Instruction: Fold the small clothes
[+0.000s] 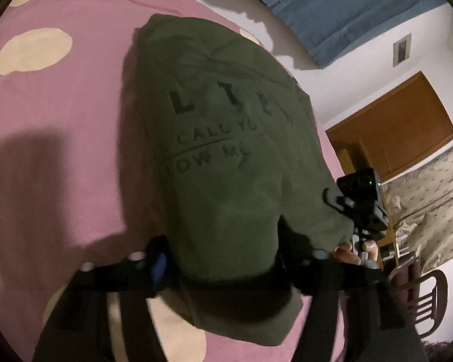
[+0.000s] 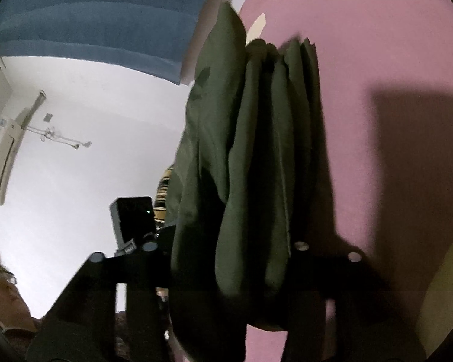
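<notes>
An olive green T-shirt [image 1: 226, 150] with dark lettering lies folded on the pink bed cover [image 1: 60, 126]. Its near edge sits between the fingers of my left gripper [image 1: 223, 261], whose jaws stand wide and do not visibly pinch the cloth. In the right wrist view the shirt's side [image 2: 256, 150] shows as several bunched folds running up between the fingers of my right gripper [image 2: 231, 246]. Those jaws also stand apart, loosely around the folds. The right tool's camera box [image 1: 362, 193] and a hand [image 1: 347, 255] show at the shirt's right corner.
The pink cover [image 2: 377, 45] has cream spots [image 1: 34, 49]. Beyond the bed edge are a blue curtain [image 1: 347, 6], a brown wooden door [image 1: 401, 126], a patterned drape [image 1: 432, 208], a dark chair [image 1: 428, 298] and a wall air conditioner [image 2: 3, 157].
</notes>
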Demonstrator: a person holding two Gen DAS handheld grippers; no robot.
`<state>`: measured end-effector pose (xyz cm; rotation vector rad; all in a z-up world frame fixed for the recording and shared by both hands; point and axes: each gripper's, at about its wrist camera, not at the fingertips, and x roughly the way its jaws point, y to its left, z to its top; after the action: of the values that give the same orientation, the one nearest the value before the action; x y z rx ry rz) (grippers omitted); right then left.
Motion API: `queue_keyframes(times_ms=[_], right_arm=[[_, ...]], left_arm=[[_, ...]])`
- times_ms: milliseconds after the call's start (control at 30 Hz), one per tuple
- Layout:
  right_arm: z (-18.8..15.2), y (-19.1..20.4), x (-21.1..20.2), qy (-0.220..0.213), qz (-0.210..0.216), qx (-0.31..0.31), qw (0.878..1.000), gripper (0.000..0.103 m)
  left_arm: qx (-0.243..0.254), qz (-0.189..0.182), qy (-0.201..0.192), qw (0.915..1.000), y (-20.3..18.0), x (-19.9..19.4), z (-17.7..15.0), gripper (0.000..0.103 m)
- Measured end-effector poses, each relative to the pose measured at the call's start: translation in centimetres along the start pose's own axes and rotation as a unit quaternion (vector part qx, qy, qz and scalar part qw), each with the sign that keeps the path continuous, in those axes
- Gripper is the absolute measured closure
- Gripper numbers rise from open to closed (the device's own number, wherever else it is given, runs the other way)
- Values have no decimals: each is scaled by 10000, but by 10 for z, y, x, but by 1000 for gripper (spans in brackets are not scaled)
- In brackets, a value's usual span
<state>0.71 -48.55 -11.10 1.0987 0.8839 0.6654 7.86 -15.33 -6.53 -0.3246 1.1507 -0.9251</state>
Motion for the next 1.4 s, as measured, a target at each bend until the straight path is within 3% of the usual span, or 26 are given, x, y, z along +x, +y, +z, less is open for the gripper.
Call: queue_keyframes(times_ms=[67,300,400,600,700,800,867,1400], right_arm=[[1,2,-6,-82,25,0,10000,41],[26,9,-19,-307,-387,-99,9987,26],[46,6,-5,-113,-451,-61,9989,21],[57,19,14,444,-889,-520,9937,20],[59,30,-11,201,-921,-706,9930,20],[68,22,-44,-325,-792,-420,9954,19],[72,8,-51,-452,-934,-130,9945,19],[84,7,9,359,-862,-262,9953,18]], left_arm=[[-60,-175,-41,9998,2,-7,0,24],[-337,-302,-55,9990,21,-8,23,20],[-478,-482,69,9977,32,2,36,18],[-566,-551,-32,9969,36,6,47,18],[-567,-624,-11,9964,38,2,43,18],[-451,-583,-17,9973,40,1,40,18],[-535,-561,-10,9970,43,3,42,18],[-672,-634,-25,9957,55,-5,41,18]])
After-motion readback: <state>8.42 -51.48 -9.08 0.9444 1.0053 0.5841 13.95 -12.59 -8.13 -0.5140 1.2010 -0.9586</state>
